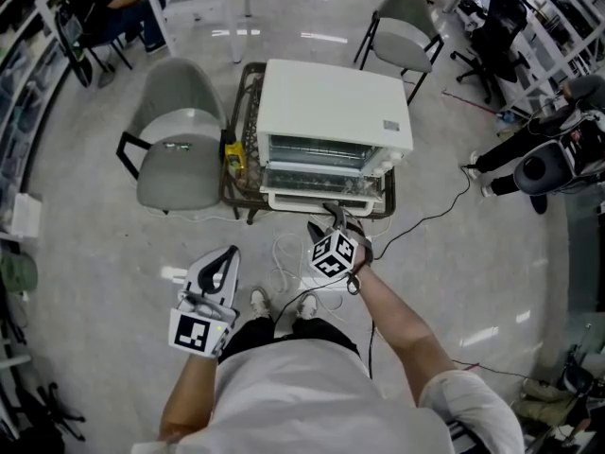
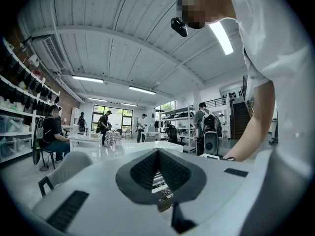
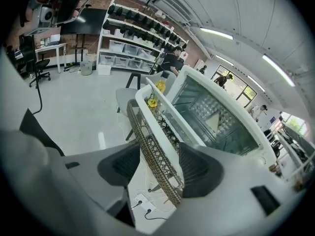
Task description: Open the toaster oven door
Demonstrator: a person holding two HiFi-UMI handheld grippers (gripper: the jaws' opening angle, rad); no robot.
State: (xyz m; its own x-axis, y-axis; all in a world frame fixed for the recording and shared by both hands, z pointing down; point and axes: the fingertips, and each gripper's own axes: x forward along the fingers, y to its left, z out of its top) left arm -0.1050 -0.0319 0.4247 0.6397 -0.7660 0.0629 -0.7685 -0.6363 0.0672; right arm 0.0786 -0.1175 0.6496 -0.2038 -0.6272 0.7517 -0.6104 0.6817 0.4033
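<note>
Closest in, the left claw (image 1: 223, 259) hangs low over the floor, well short of the table's front left corner. Its own view shows the jaws shut tip to tip with nothing between them (image 2: 157, 154). It plays no part for now.

Further right, the right claw (image 1: 331, 215) is up at the table's (image 1: 244, 130) front edge, so it is by far the nearer one. Its jaws stand well apart (image 3: 160, 163), one on each side of the white handle (image 3: 162, 132) and the woven rim (image 3: 147, 141) just under it. I cannot tell if a pad touches the bar.

That handle (image 1: 321, 200) runs left to right along the front edge, directly ahead of the claw. The door (image 1: 321, 182) behind it looks already tilted outward from the toaster oven (image 1: 336, 102), though how far is unclear. I judge the next move calls for closing on the bar and drawing it toward the person and downward.

Counted: one oven, one door, one handle, one table, two claws, one yellow item (image 1: 232, 155) by the left edge, and two grey chairs (image 1: 180, 145) (image 1: 406, 26) nearby.
</note>
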